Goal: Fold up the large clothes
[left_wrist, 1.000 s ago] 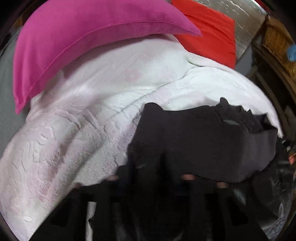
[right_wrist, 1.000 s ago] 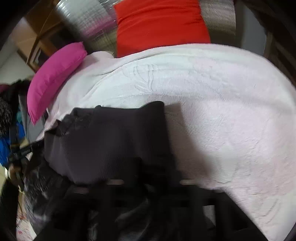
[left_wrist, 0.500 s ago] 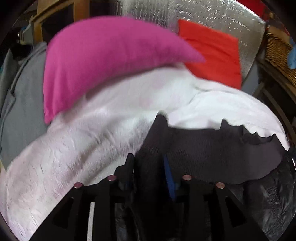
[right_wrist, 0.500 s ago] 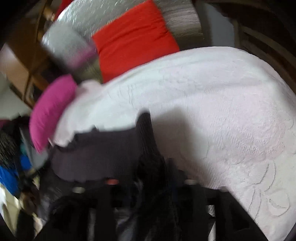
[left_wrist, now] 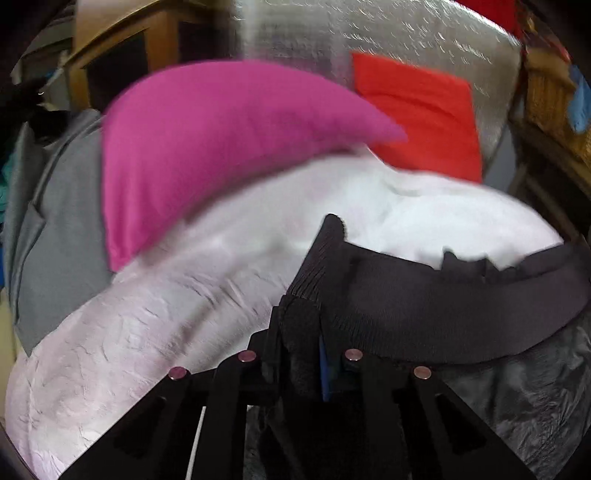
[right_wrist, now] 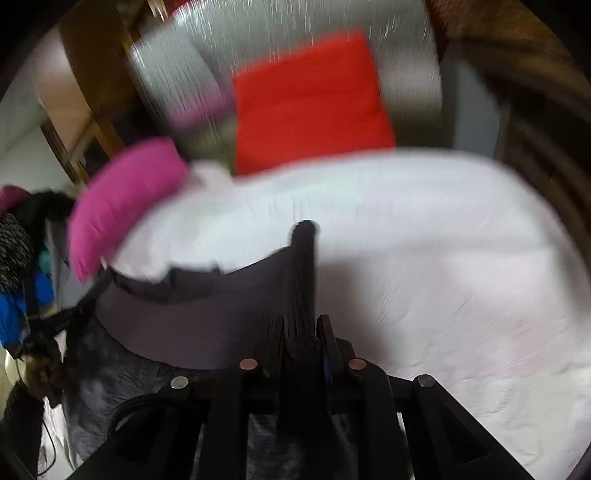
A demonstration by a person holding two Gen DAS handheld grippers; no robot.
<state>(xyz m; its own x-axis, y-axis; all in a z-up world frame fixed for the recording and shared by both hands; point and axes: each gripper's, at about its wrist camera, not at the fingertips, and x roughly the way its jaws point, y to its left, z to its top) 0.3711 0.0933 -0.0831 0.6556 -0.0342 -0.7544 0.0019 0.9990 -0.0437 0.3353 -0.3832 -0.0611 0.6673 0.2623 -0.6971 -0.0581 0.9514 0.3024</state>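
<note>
Pinching a bunched corner of the dark ribbed garment (left_wrist: pixel 424 299), the left gripper (left_wrist: pixel 301 343) has just closed its jaws further, and the cloth is squeezed tight between them, with a blue pad edge showing on the right finger. The right gripper (right_wrist: pixel 301 343) has likewise just closed on the garment's (right_wrist: pixel 207 317) opposite corner, a narrow ribbed fold standing up from between its pressed-together fingers. Between the two grips the cloth hangs as a taut dark band, lifted off the white bedspread (left_wrist: pixel 155 325) at the near edge of the bed; a ragged darker trim runs along its far edge. Beneath the band, nearer still, lies a mottled grey-black fabric (left_wrist: pixel 524 398).

Farther out, the white textured bedspread (right_wrist: pixel 443 258) covers the bed, bare to the right in the right wrist view. At its far left rests a magenta pillow (left_wrist: pixel 221 147), with a grey garment (left_wrist: pixel 55 240) hanging beyond the bed's left side. At the far end a red cushion (right_wrist: pixel 310 103) leans against a shiny silver quilted headboard (left_wrist: pixel 406 33). Both views are blurred.
</note>
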